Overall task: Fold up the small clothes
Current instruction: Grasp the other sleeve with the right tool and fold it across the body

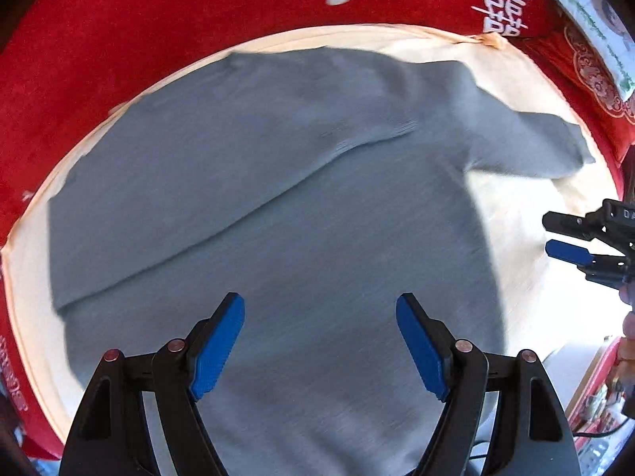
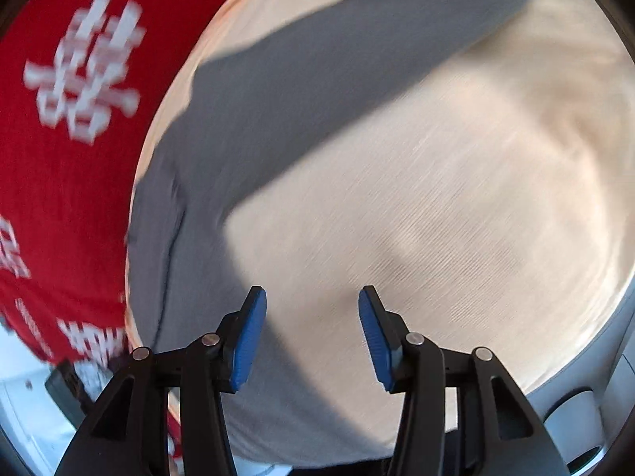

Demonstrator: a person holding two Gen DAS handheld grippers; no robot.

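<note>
My left tongs [image 1: 320,343] hang over the grey sweater [image 1: 258,198] with the jaws wide apart and nothing between them. The sweater lies flat on the round cream worktop [image 1: 528,198] and covers most of it. One sleeve is folded across the body, slanting from 8 o'clock up toward 2 o'clock. The other sleeve [image 1: 555,146] sticks out toward 2 o'clock, and its cuff stops just short of the worktop's rim. The sweater's left side at 9 o'clock lies near the rim too — little bare room there. The bare room is at 3 o'clock, where my right tongs [image 1: 555,238] come in from the side.

In the right wrist view, my right tongs [image 2: 312,337] stand partly open with nothing in them. They are above bare cream worktop [image 2: 476,198], beside the sweater's [image 2: 254,119] edge. The sleeve [image 2: 416,23] runs up toward 1 o'clock. A red cloth [image 1: 99,59] with white letters lies all around the rim.
</note>
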